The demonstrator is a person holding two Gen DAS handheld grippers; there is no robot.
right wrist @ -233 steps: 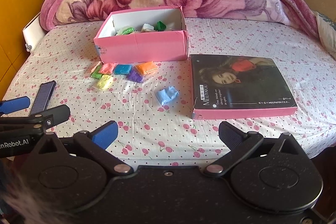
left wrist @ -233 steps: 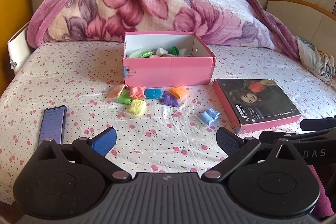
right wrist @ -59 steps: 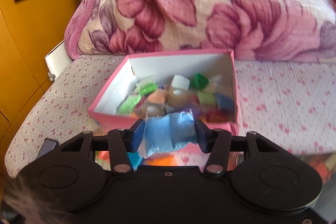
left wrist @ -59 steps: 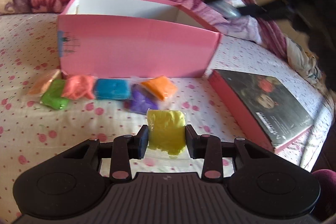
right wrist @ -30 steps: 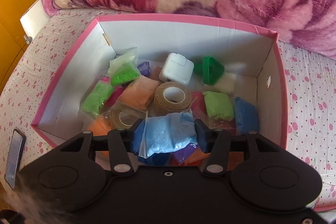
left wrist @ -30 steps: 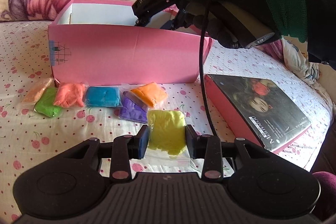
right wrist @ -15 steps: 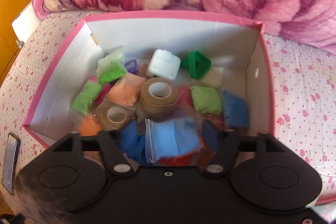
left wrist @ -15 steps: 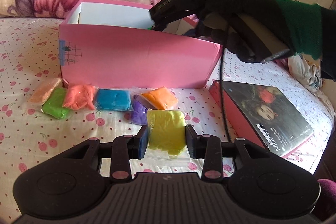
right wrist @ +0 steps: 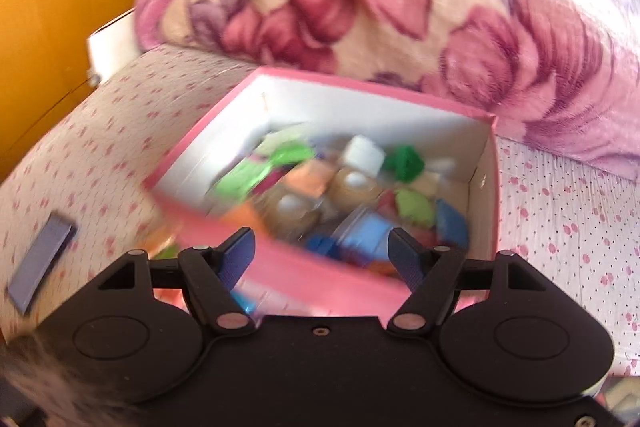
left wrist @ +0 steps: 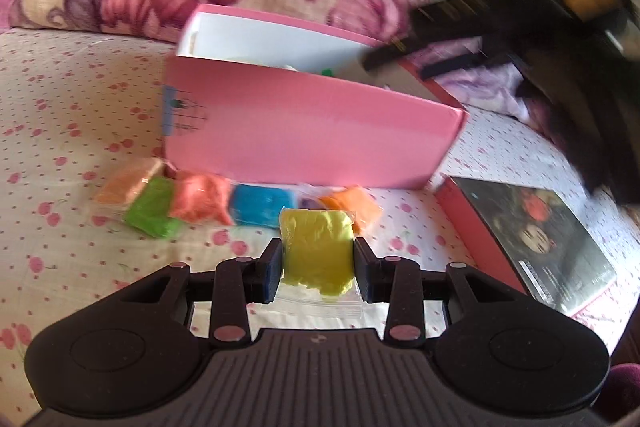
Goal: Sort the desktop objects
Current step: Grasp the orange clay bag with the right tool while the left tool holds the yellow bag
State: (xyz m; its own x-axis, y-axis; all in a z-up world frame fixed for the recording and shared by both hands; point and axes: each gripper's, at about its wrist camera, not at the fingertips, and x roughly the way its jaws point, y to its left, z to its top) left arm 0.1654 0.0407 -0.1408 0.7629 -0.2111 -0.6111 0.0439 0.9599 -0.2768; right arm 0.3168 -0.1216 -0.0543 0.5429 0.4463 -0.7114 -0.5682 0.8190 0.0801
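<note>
The left gripper (left wrist: 318, 263) is clenched on a yellow clay packet (left wrist: 318, 247) just above the bed sheet (left wrist: 60, 115). Behind it lie orange (left wrist: 352, 207), blue (left wrist: 260, 209), coral (left wrist: 200, 197) and green (left wrist: 150, 207) packets, then the pink box (left wrist: 312, 131). The right gripper (right wrist: 322, 251), jaws spread and holding nothing, hovers over the box's blurred contents, including a light-blue packet (right wrist: 368, 233).

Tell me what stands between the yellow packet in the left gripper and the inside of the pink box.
The yellow packet, clamped in the left gripper, faces the pink box's near wall, so it must be lifted over. The orange packet and blue packet lie between. The blurred right gripper hovers above the box's right end.
</note>
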